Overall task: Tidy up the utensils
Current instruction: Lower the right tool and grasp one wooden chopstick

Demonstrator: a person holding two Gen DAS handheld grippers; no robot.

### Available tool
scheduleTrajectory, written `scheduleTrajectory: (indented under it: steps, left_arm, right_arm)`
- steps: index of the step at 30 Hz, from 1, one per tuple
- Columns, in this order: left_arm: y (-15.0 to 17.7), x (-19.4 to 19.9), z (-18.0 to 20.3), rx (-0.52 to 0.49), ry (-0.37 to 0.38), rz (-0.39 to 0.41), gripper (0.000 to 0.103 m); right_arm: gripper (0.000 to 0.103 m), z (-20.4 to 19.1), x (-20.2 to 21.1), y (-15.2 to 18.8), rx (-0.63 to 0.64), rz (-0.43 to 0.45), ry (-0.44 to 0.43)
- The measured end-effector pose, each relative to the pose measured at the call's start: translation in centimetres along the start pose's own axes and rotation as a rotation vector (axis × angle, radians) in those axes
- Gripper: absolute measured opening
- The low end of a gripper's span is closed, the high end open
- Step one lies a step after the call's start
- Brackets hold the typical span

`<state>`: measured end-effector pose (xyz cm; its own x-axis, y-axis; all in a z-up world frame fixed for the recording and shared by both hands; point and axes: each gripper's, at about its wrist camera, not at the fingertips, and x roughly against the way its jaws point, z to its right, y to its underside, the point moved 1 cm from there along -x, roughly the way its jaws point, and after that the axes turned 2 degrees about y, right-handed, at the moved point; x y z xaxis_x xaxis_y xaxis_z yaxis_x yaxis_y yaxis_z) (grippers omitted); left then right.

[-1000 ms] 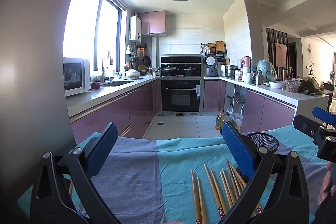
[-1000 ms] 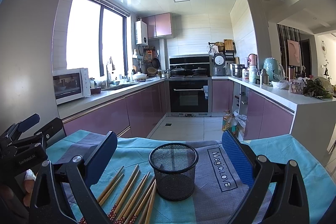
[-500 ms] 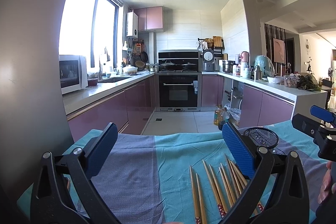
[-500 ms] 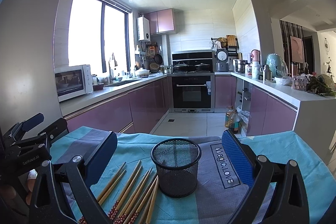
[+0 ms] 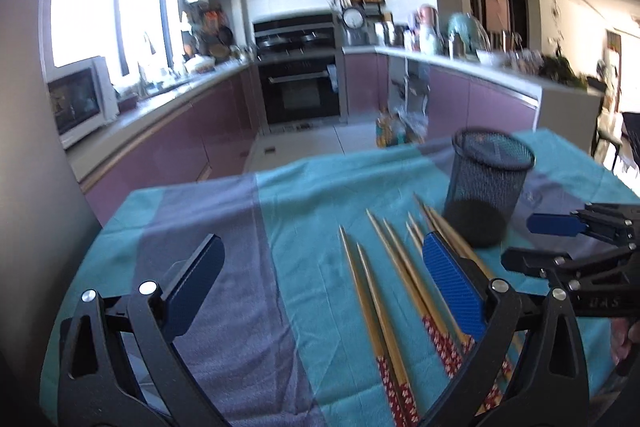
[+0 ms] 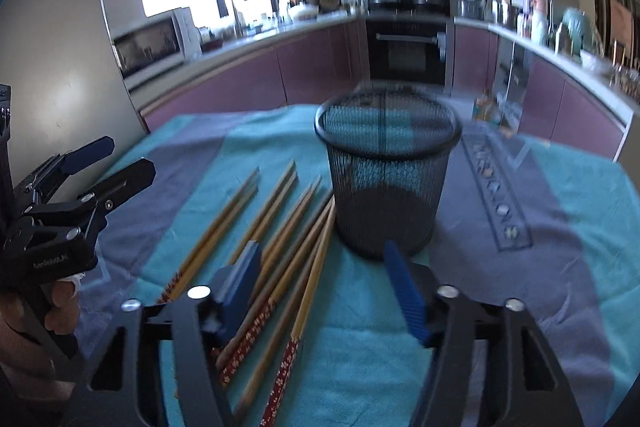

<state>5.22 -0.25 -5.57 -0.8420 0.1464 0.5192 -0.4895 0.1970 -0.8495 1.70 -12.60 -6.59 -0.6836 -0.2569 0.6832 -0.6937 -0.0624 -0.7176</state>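
Right, quick notes. Your chopsticks (image 6: 280,227) lie loose on the teal cloth (image 6: 360,347) over the table, fanned in rough pairs, thin tips pointing toward the mesh cup (image 6: 386,179), which stands upright at about 12 o'clock from your right gripper (image 6: 328,291). The nearest tips sit just beside the cup's base, at its 8 o'clock; touching or not, can't tell.

Right gripper: jaws apart, holding nothing, hovering low over the patterned red ends. Left gripper (image 5: 320,283): jaws wide apart, empty, with its right finger (image 5: 452,283) over the sticks.

Handling guess: light, stiff, smooth wood or bamboo, likely to roll and slip. They lie flat, so little clearance underneath. Pinch across one pair near the thicker patterned end or mid-shaft, not the tips. The cup looks light and may tip if you knock it.
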Motion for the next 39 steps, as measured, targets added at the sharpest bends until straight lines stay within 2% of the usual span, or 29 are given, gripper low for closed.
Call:
scheduleTrajectory:
  steps: [4, 10, 14, 16, 18, 21, 26, 29, 31, 34, 39]
  left_arm:
    - [1.1, -3.2, -0.2, 0.003, 0.040, -0.113, 0.081]
    - [2.8, -7.0, -0.6, 0.030, 0.101, -0.223, 0.060]
    - [3.4, -8.8, -0.6, 0.035, 0.144, -0.282, 0.049]
    - [3.5, -9.5, -0.7, 0.034, 0.152, -0.309, 0.041]
    - [3.6, -10.3, -0.7, 0.042, 0.165, -0.328, 0.038]
    - [3.7, -11.2, -0.6, 0.047, 0.174, -0.342, 0.033]
    - [3.5, -12.3, -0.3, 0.049, 0.189, -0.353, 0.031]
    - [3.1, -12.7, -0.2, 0.060, 0.198, -0.359, 0.023]
    - [2.8, -12.7, -0.1, 0.069, 0.203, -0.360, 0.013]
    - [2.5, -13.0, -0.3, 0.088, 0.200, -0.360, 0.008]
    - [2.1, -12.1, -0.2, 0.107, 0.198, -0.325, 0.008]
  right_arm:
    - [0.041, -0.3, -1.4, 0.6, -0.007, -0.055, -0.015]
    - [0.021, -0.2, -2.4, 0.6, -0.042, -0.121, -0.056]
    - [0.018, 0.2, -3.1, 0.6, -0.076, -0.138, -0.093]
    - [0.013, 0.4, -3.2, 0.6, -0.086, -0.143, -0.114]
    - [0.009, 0.4, -3.2, 0.5, -0.095, -0.151, -0.133]
    - [0.006, 0.6, -3.0, 0.4, -0.102, -0.156, -0.151]
    - [0.006, 0.7, -3.0, 0.3, -0.105, -0.156, -0.168]
    - [0.006, 0.6, -2.8, 0.3, -0.098, -0.150, -0.174]
    - [0.006, 0.7, -2.6, 0.2, -0.092, -0.148, -0.176]
    - [0.006, 0.7, -2.2, 0.1, -0.079, -0.135, -0.184]
    - [0.006, 0.2, -0.9, -0.3, -0.052, -0.096, -0.200]
